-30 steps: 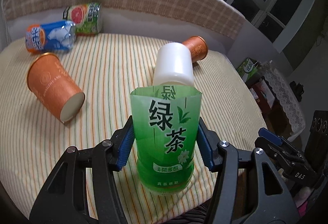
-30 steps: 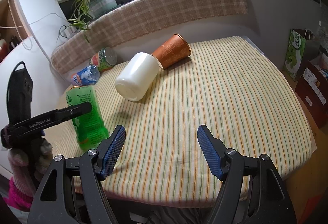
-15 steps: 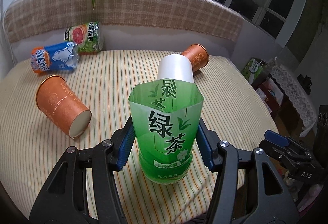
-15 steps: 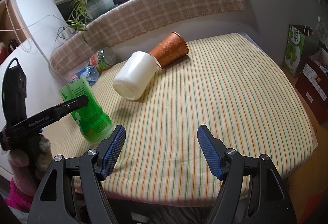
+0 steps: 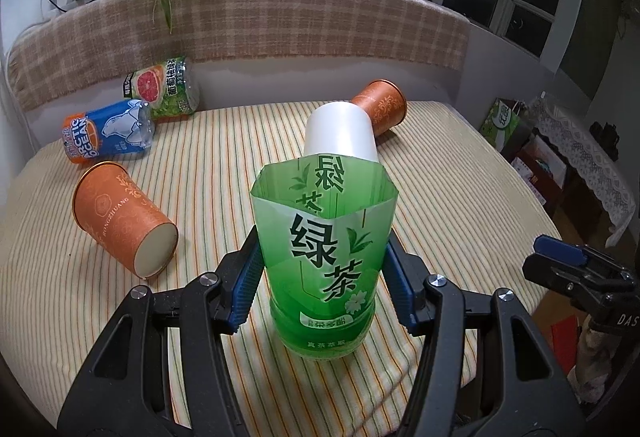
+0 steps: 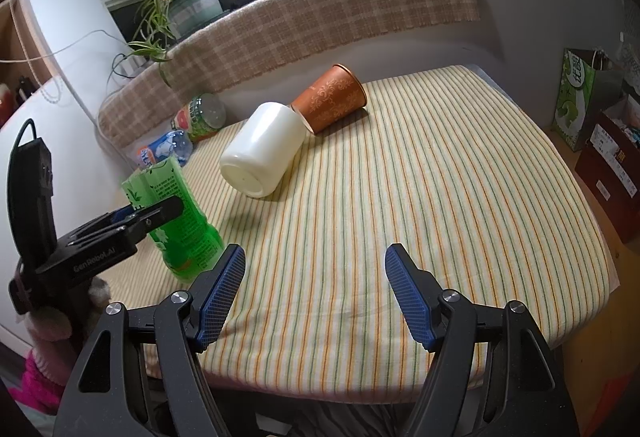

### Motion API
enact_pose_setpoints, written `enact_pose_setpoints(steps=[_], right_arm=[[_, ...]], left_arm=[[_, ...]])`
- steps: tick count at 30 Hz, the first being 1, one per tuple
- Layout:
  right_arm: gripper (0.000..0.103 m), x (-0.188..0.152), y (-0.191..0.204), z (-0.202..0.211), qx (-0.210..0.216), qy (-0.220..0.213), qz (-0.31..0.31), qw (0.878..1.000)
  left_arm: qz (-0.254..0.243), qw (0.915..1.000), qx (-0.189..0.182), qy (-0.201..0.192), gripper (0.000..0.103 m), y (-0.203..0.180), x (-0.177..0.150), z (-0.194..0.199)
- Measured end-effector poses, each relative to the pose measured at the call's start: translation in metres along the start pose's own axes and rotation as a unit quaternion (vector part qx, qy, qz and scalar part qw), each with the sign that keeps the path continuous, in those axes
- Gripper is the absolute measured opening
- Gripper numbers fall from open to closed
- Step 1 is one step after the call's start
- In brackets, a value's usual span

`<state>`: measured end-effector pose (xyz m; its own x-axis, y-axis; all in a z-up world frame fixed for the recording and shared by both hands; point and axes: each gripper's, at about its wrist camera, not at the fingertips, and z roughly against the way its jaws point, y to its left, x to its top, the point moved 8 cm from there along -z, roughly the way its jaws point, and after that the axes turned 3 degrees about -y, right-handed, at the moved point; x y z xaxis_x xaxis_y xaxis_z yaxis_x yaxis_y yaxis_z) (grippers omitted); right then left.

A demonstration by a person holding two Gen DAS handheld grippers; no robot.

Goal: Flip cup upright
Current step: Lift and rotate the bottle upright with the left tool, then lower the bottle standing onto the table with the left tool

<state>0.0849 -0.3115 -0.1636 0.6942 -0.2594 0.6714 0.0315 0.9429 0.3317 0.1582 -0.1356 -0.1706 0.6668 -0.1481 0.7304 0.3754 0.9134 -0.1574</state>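
your left gripper point(image 5: 322, 277) clamps the green cup point(image 5: 325, 257) upright between its fingers, base on the surface point(image 6: 400, 177). next, release it. your right gripper point(image 6: 315, 293) is spread wide, empty.

A striped cloth point(image 6: 420, 197) covers the worktop; a green cut-bottle cup point(image 5: 324, 257) stands upright near its front left edge; a white cup point(image 6: 262, 149) lies on its side mid-worktop, touching an orange cup point(image 6: 330, 97) lying behind it; another orange cup point(image 5: 122, 219) lies toward the left edge; two cut-bottle cups, blue point(image 5: 106, 135) and grapefruit-labelled point(image 5: 162, 87), lie at the back left corner.
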Motion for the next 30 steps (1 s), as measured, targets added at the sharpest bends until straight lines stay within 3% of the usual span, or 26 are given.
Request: enact_pose_setpoints(steps=[15,25,30], right_arm=[[0.072,0.0,0.006,0.0,0.003,0.0,0.003,1.0],[0.072,-0.002,0.012,0.001,0.006,-0.001,0.01,1.0],[0.072,0.0,0.017,0.003,0.007,-0.008,0.021,1.0]], left_arm=[[0.02,0.9993,-0.024,0.021,0.061,-0.002,-0.014,0.006],[0.03,0.9987,-0.033,0.027,0.081,-0.001,-0.023,0.009],[0.032,0.9986,-0.031,0.027,0.085,0.003,-0.028,0.015]])
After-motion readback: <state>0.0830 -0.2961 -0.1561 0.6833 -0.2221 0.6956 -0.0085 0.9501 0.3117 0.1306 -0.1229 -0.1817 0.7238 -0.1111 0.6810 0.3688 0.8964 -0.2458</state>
